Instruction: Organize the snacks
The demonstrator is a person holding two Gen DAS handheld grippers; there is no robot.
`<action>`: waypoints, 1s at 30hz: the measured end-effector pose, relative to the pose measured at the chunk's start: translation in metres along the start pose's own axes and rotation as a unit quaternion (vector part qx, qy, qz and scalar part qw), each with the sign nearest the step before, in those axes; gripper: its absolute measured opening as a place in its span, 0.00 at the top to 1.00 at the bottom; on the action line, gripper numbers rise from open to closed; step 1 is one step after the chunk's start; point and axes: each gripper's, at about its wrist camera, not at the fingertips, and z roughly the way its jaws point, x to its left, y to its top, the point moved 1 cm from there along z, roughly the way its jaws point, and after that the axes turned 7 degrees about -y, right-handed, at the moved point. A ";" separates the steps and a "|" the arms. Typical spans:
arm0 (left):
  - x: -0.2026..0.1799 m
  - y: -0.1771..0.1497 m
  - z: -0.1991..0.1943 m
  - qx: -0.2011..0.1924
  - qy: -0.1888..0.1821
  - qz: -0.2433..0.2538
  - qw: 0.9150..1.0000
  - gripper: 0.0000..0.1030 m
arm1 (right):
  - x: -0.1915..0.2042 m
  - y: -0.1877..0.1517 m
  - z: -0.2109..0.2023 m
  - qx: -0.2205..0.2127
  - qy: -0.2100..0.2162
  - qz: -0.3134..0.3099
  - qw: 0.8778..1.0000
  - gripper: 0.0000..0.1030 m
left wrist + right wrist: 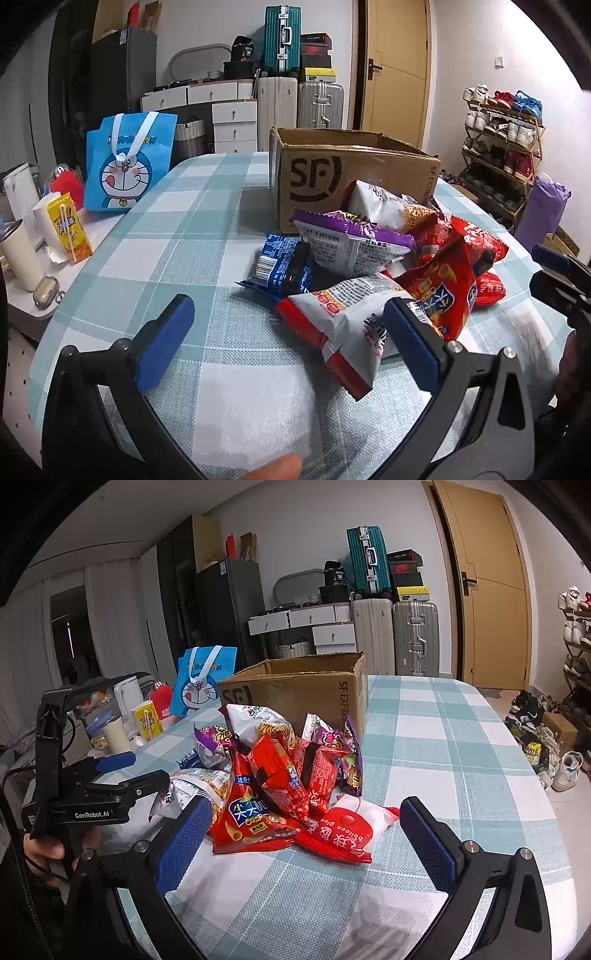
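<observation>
A pile of snack packets (388, 258) lies on the checked tablecloth in front of an open SF cardboard box (347, 173). It also shows in the right wrist view (280, 771), with the box (295, 690) behind. My left gripper (291, 332) is open and empty above the cloth; a white and red packet (343, 332) lies partly between its fingers, untouched. My right gripper (306, 830) is open and empty; a red balloon-glue packet (343, 830) lies between its fingers. A red crisp packet (251, 816) lies beside it.
A blue Doraemon bag (127, 166), a yellow drink carton (70, 232) and a cream cup (18, 254) stand at the table's left side. Suitcases (317, 103), drawers and a shoe rack (502, 147) stand beyond the table. The left gripper's body (74, 805) shows in the right wrist view.
</observation>
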 end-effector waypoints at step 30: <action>0.001 0.002 -0.001 -0.004 0.002 0.005 1.000 0.01 | -0.004 0.000 -0.001 0.001 0.001 0.003 1.000 0.00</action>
